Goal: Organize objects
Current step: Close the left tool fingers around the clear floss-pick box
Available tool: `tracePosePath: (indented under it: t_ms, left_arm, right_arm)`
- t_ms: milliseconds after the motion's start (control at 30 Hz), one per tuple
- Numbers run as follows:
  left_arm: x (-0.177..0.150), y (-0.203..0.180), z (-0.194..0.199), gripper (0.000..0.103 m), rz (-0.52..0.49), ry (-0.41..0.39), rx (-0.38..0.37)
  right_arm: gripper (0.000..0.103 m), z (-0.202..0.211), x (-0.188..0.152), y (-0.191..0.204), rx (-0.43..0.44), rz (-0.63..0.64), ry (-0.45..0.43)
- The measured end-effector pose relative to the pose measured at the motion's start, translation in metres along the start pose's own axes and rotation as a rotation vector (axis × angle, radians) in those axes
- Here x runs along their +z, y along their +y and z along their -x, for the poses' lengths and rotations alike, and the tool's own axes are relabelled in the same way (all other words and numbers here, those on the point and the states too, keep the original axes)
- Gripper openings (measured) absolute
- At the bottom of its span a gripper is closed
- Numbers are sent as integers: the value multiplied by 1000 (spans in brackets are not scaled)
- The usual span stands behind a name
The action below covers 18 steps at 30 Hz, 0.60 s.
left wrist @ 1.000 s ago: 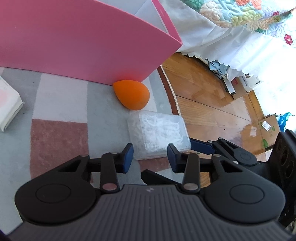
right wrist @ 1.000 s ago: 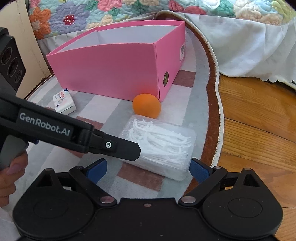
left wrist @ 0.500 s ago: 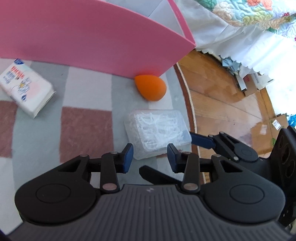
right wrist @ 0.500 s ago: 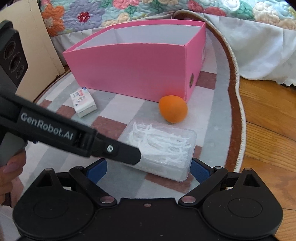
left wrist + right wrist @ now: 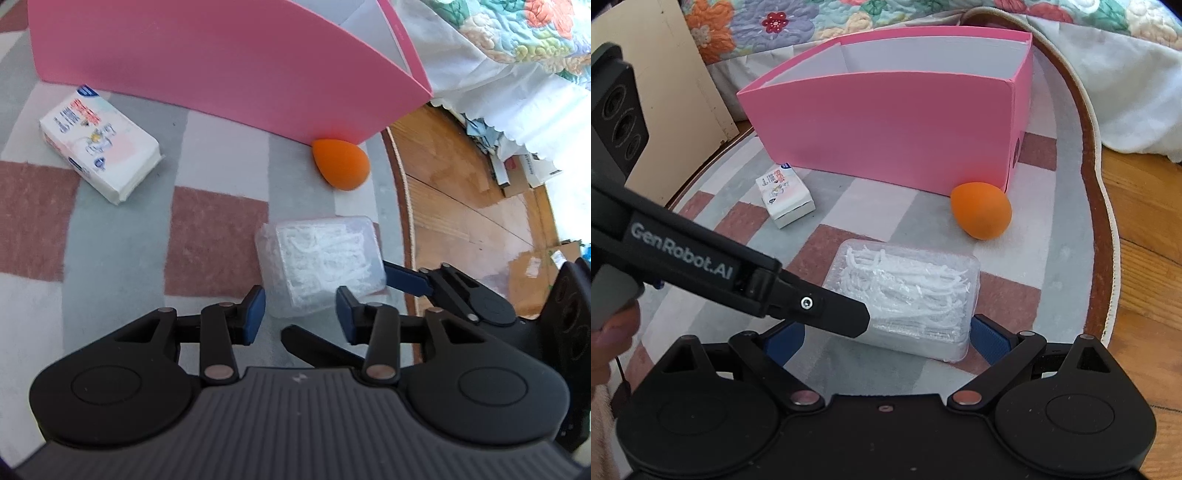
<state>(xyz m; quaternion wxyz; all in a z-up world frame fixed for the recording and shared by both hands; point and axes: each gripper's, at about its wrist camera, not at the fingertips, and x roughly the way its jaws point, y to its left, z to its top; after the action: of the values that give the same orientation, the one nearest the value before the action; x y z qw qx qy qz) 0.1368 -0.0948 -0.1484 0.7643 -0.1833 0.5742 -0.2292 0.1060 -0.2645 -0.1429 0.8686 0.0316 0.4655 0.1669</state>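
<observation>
The right gripper (image 5: 886, 334), jaws spread wide, straddles the clear box of floss picks (image 5: 905, 291) on the checked rug (image 5: 701, 325), apparently to lift it, while the left gripper (image 5: 299, 314), jaws just opening and empty, hovers near, short of the pink box (image 5: 886, 122).

A soft round rug (image 5: 1067, 206) with grey, white and dusty-red squares and a brown and cream edge, spread over a shiny brown wooden floor (image 5: 461, 206). A bed behind it, covered with a flowery quilt (image 5: 768, 26) in blue, orange and green, with a white frilly sheet (image 5: 517, 107) hanging down to the floor. Cardboard boxes and bits of paper (image 5: 524, 170) tucked under the sheet's edge. A cream wooden board (image 5: 683, 96) standing at the left, beside the bed.
</observation>
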Motion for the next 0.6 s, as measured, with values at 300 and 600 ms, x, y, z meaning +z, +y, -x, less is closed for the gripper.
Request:
tracePosePath:
  t_ms: [300,600]
  left_arm:
    - [6,13,-3,40,58,-44,-41]
    - [8,24,-7,39,139,-22,-91]
  right_arm:
    - [100,-9,3,-5,-4,-81,15]
    - [103,-13,5,-7,-1,-114,4]
